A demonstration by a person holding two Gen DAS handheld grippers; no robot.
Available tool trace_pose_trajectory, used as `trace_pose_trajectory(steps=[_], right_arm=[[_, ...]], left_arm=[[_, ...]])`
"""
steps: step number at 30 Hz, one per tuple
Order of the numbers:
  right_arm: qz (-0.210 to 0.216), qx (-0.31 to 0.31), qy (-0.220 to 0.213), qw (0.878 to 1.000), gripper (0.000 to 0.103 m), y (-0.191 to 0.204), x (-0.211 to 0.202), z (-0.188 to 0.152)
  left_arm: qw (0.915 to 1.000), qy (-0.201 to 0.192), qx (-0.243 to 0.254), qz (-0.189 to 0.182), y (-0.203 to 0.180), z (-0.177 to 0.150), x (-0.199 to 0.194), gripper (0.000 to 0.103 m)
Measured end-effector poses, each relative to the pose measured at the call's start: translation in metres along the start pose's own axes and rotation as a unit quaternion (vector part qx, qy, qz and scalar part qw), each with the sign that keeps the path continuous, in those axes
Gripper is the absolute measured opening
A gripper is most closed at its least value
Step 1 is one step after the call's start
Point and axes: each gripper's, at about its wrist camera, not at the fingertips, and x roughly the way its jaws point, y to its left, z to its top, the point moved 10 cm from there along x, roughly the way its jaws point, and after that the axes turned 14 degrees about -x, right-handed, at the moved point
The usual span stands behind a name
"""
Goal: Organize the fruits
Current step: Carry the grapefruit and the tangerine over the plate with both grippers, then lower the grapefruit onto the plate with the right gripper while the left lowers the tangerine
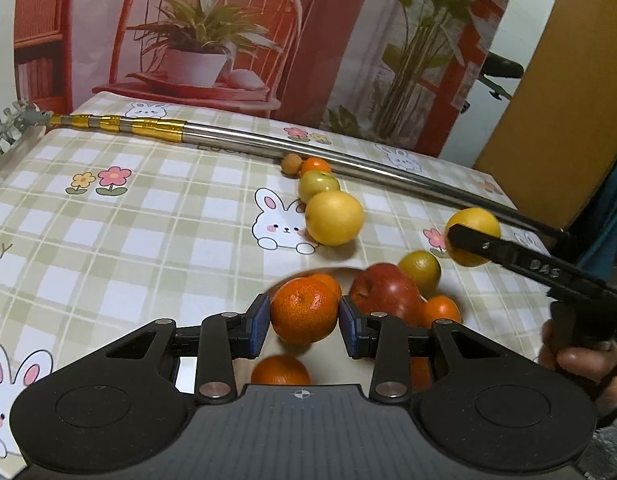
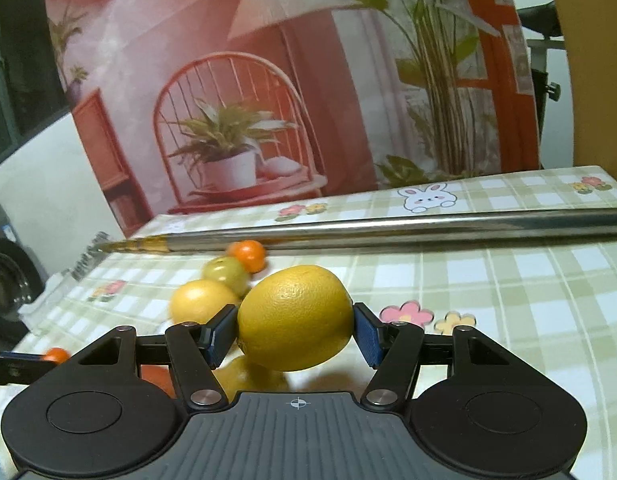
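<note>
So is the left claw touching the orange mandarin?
Touching. In the left wrist view, both blue pads of the left claw press against the sides of the mandarin, holding it above the plate.

A home setting: a table under a bunny-print checked tablecloth [image 1: 148, 216], against a printed backdrop [image 2: 268, 100] of chair and plants.

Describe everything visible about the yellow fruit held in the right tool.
The yellow fruit is a large, oval citrus with dimpled, glossy, unmarked peel. It lies long axis sideways, clamped at both ends between the blue pads of the right tool, lifted above the checked tablecloth. Only the pads touch it.
</note>
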Motion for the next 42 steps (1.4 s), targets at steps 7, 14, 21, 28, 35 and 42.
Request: trace_pose_trajectory(steps=[7, 14, 21, 28, 35, 42], right_arm=[[0.009, 0.016, -0.022, 1.000, 0.058, 0.024, -0.048, 0.005], [0.018, 0.001, -0.008, 1.000, 0.058, 0.056, -0.090, -0.003], [0.035, -0.004, 0.013, 0.999, 0.058, 0.087, -0.127, -0.024], [0.076, -0.078, 0.038, 0.993, 0.058, 0.138, -0.139, -0.035], [0.110, -0.073, 0.080, 0.988, 0.058, 0.149, -0.122, -0.049], [0.129, -0.079, 0.109, 0.983, 0.058, 0.157, -0.108, -0.062]], left_arm=[[0.9999, -0.015, 0.004, -0.003, -0.007, -0.005, -0.027, 0.039], [0.9998, -0.012, -0.007, -0.015, -0.006, -0.019, -0.047, 0.039], [0.9993, -0.021, 0.001, -0.031, -0.012, -0.031, -0.067, 0.039], [0.9995, -0.012, 0.005, -0.030, -0.007, -0.040, -0.063, 0.039], [0.9998, 0.015, 0.004, -0.015, 0.003, -0.047, -0.046, 0.039], [0.9992, 0.032, 0.014, -0.020, 0.003, -0.052, -0.037, 0.039]])
